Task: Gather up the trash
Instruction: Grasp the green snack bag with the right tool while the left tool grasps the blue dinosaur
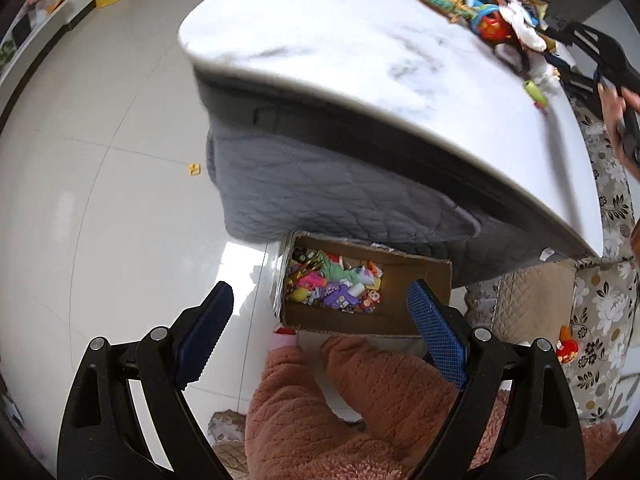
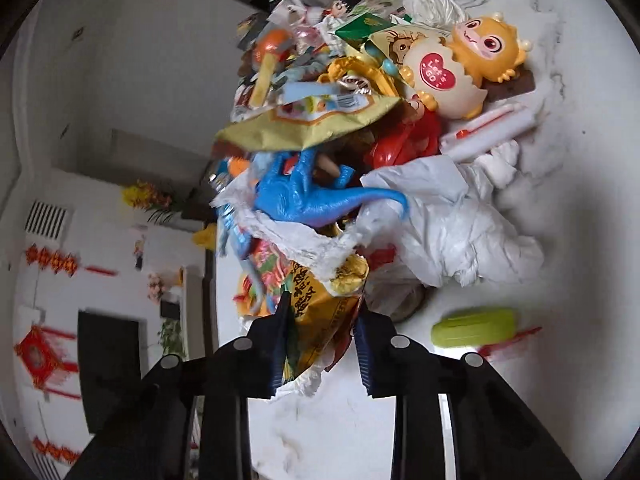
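Note:
My left gripper [image 1: 320,304] is open and empty, held above a cardboard box [image 1: 416,280] on the floor that holds several small toys and scraps [image 1: 336,284]. My right gripper [image 2: 322,320] is shut on a yellow-orange snack wrapper [image 2: 320,320] at the near edge of a heap on the white marble table [image 2: 580,240]. The heap holds a blue toy dinosaur [image 2: 316,200], crumpled white paper [image 2: 448,216], a yellow wrapper [image 2: 316,124] and an orange dragon toy [image 2: 472,68]. The heap [image 1: 472,4] and the right gripper [image 1: 600,64] also show in the left wrist view.
A green plastic piece [image 2: 472,328] lies on the table right of my right gripper. A grey quilted cover [image 1: 320,188] hangs under the table top [image 1: 360,52]. A floral sofa [image 1: 600,292] stands right of the box. White tiled floor [image 1: 100,200] spreads to the left.

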A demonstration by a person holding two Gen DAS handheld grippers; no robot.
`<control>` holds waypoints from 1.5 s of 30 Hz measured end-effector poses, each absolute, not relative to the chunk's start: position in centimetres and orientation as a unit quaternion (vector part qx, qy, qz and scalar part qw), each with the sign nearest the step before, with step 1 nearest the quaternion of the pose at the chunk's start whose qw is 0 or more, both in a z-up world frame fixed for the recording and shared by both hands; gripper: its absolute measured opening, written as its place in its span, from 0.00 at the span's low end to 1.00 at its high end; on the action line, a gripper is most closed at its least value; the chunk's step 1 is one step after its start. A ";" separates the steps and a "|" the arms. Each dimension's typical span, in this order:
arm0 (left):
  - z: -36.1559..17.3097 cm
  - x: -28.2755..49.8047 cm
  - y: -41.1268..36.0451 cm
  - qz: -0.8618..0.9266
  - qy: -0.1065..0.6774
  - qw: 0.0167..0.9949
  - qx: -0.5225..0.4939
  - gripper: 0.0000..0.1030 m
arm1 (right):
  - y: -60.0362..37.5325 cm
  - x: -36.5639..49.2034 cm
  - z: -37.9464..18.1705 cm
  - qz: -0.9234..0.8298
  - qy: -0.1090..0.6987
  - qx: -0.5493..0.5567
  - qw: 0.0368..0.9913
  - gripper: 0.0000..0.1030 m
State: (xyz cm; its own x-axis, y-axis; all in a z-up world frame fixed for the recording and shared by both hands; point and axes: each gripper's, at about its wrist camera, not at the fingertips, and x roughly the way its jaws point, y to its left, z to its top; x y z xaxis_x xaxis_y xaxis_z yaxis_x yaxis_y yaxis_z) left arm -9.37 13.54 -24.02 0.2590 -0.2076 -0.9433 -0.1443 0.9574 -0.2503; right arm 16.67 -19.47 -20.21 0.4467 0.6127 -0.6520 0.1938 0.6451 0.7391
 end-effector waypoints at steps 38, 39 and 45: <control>-22.4 16.5 -12.7 -0.191 0.582 0.790 0.029 0.63 | -33.6 -0.4 -20.9 0.087 0.524 0.308 0.789 0.71; -22.2 16.6 -12.7 -0.192 0.581 0.791 0.029 0.60 | -33.5 -0.4 -21.0 0.090 0.525 0.309 0.788 0.72; -21.8 17.3 -8.6 -0.210 0.594 0.774 -0.068 0.51 | -32.7 0.2 -20.3 0.109 0.516 0.308 0.792 0.71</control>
